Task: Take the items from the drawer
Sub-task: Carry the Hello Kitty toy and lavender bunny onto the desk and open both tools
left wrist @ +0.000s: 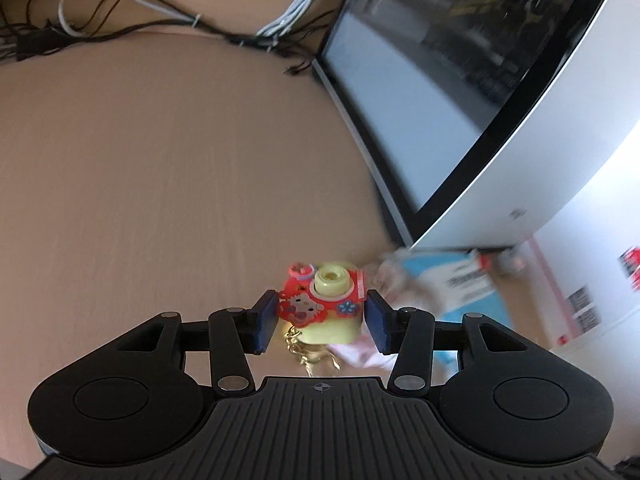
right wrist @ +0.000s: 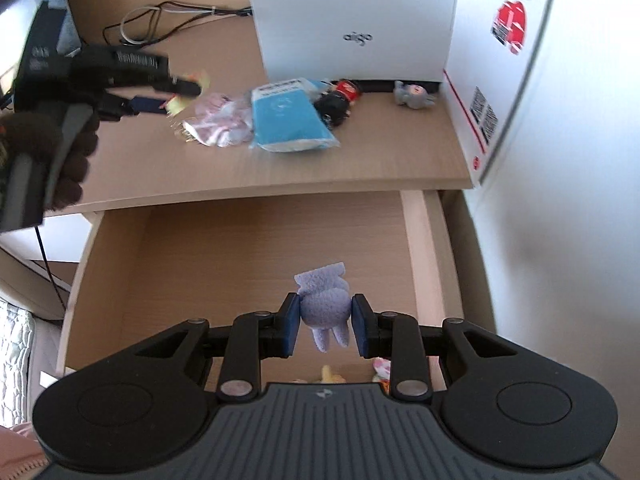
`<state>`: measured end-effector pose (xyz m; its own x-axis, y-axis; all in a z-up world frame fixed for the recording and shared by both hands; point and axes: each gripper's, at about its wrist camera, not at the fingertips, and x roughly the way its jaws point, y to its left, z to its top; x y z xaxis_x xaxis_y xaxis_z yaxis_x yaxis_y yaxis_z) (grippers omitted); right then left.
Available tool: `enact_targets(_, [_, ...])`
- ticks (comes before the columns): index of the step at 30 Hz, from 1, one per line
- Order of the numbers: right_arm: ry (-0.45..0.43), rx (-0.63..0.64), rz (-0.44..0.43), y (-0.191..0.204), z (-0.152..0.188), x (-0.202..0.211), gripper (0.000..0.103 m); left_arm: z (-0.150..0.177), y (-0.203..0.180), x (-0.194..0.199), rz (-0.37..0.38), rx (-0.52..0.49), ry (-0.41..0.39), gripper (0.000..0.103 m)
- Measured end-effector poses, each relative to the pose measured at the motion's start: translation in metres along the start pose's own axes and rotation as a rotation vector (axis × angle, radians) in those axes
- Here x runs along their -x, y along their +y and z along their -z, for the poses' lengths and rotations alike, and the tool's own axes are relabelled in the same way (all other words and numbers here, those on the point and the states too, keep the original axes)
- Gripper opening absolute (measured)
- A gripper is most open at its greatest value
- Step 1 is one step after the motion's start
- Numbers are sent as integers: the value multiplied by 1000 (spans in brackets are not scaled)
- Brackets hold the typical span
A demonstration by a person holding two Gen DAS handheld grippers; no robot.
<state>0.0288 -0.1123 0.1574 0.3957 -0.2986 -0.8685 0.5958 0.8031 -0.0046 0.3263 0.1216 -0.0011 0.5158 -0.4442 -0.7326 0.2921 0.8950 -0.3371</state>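
My left gripper [left wrist: 322, 320] is shut on a yellow toy camera [left wrist: 330, 300] with a red cartoon sticker; a gold chain [left wrist: 304, 350] dangles under it. It hangs over the wooden desk top [left wrist: 160, 200]. The right wrist view shows that same left gripper [right wrist: 176, 94], held by a dark-gloved hand [right wrist: 60, 152], above the desk's left side. My right gripper [right wrist: 325, 328] is shut on a small purple plush toy [right wrist: 325, 308], lifted above the open drawer [right wrist: 192, 256]. Under the right gripper's body a yellow item [right wrist: 332, 374] and a pink-white item [right wrist: 382, 368] lie in the drawer, mostly hidden.
On the desk lie a pink-white pouch [right wrist: 220, 124], a blue packet [right wrist: 286, 120], a black-and-red doll [right wrist: 340, 100] and a grey plush [right wrist: 414, 94]. A white case [right wrist: 356, 16] stands behind, a printed white box [right wrist: 504, 60] at right. Cables [left wrist: 100, 12] trail at the back.
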Motion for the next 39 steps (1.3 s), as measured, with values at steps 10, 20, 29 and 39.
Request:
enact_targets(10, [-12,-32,-11,-12,-33,-24,27,12,6,43,-57,-113,-126,50])
enact_targets(20, [-183,-25,53,-23,-129,-53,29,59,0,100,15,-164,-70,50])
enact_targets(29, [-116,-67,-8,-21,-86,-46,66,123,-19,74,122,-232,353,50])
enact_targets(39, [80,-190,-94,-35,-35,-46,66,153,-93,-1,322,-458,553,50])
